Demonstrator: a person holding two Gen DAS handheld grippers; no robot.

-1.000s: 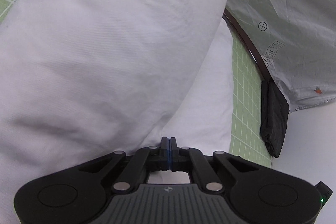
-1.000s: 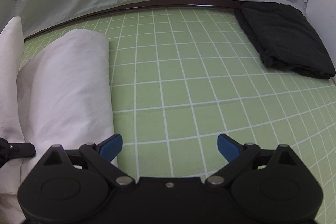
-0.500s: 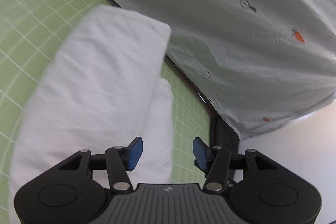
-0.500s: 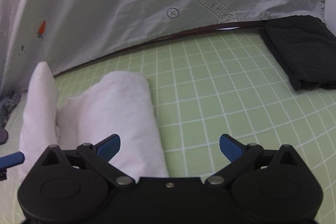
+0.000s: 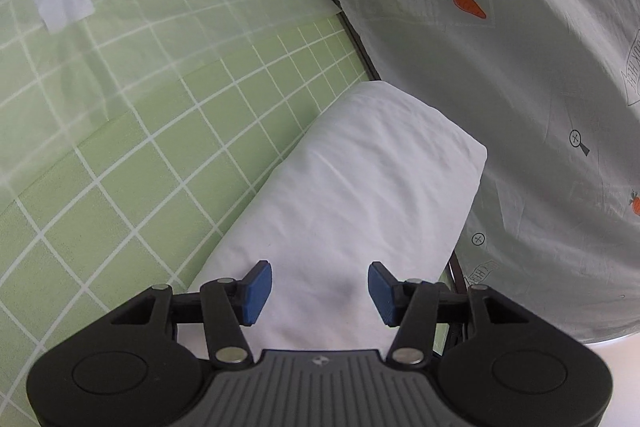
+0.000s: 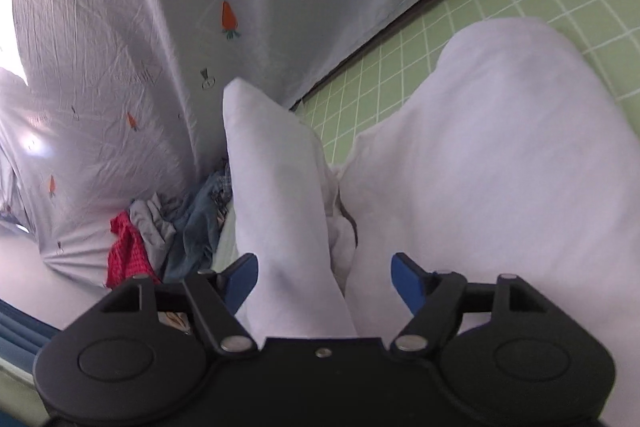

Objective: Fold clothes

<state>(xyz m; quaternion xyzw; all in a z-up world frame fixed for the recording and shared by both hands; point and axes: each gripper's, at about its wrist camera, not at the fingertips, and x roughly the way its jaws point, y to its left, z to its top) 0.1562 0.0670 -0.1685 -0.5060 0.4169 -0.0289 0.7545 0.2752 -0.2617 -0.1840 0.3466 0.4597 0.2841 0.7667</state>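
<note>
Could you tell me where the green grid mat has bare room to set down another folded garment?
Bare green grid mat lies left of the folded white cloth in the left wrist view. It is crowded where the cloth meets the carrot-print grey sheet, and by the heap of coloured clothes.

Soft, even daylight fills both views. In the right wrist view, glare burns out the sheet [image 6: 80, 67] toward nine o'clock, perhaps from a window behind it. That view is motion-blurred; the left is sharper. Fisheye bends the grid mat [image 5: 140, 167], and corners vignette black.
</note>
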